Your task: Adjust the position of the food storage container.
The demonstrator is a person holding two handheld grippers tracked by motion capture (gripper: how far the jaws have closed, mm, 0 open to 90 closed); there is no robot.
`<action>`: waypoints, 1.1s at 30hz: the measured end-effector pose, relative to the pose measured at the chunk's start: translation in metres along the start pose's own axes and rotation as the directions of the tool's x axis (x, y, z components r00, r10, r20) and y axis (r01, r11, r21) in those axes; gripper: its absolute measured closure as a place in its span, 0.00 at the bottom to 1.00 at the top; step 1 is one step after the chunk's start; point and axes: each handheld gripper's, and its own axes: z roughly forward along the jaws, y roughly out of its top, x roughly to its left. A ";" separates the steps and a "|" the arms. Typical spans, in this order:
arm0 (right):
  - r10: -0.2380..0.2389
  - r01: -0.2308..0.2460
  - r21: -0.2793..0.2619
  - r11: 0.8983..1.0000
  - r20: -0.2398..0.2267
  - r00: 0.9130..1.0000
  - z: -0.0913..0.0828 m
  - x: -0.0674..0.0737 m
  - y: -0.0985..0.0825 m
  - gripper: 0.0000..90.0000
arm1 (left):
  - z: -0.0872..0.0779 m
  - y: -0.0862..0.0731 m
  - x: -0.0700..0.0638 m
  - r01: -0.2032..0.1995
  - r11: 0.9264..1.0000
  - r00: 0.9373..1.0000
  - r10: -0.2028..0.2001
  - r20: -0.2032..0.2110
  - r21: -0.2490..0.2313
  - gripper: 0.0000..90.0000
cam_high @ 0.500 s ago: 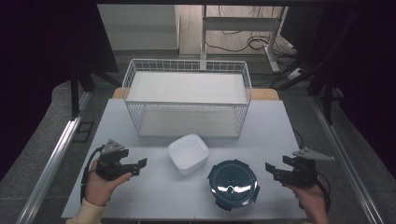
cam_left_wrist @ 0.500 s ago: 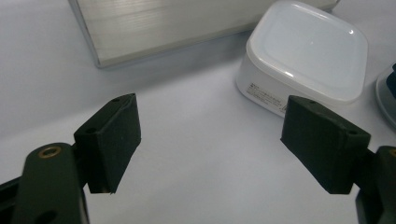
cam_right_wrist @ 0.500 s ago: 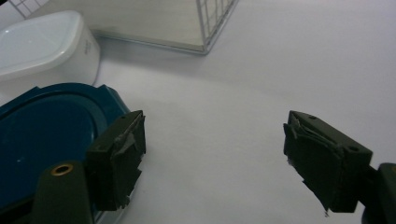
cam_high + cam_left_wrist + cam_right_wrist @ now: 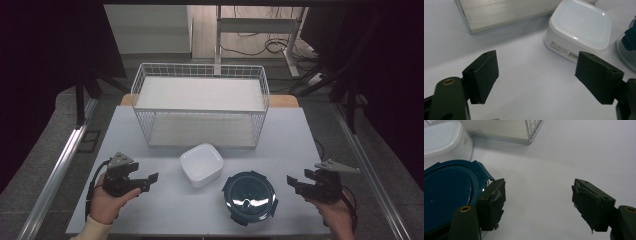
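A white square lidded container (image 4: 201, 164) sits mid-table in the high view, and a round dark-teal lidded container (image 4: 249, 197) lies just right of it near the front edge. My left gripper (image 4: 152, 180) rests at the front left, pointing right toward the white container (image 4: 580, 30), jaws open with bare table between them. My right gripper (image 4: 291, 181) is at the front right, pointing left at the teal container (image 4: 447, 195). Its jaws stand open and empty, with the left pad close beside the teal lid's rim.
A white wire basket (image 4: 200, 105) stands on the back half of the grey table (image 4: 295, 145); its base edge (image 4: 506, 12) and wire corner (image 4: 532, 130) appear in the gripper views. Metal rails run along both table sides. Dark floor and cables lie beyond.
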 end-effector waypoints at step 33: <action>-0.165 0.189 0.246 0.951 -0.114 0.980 0.032 0.033 0.005 0.91 | 0.013 -0.006 -0.002 0.002 0.995 1.000 -0.001 -0.007 0.098 0.21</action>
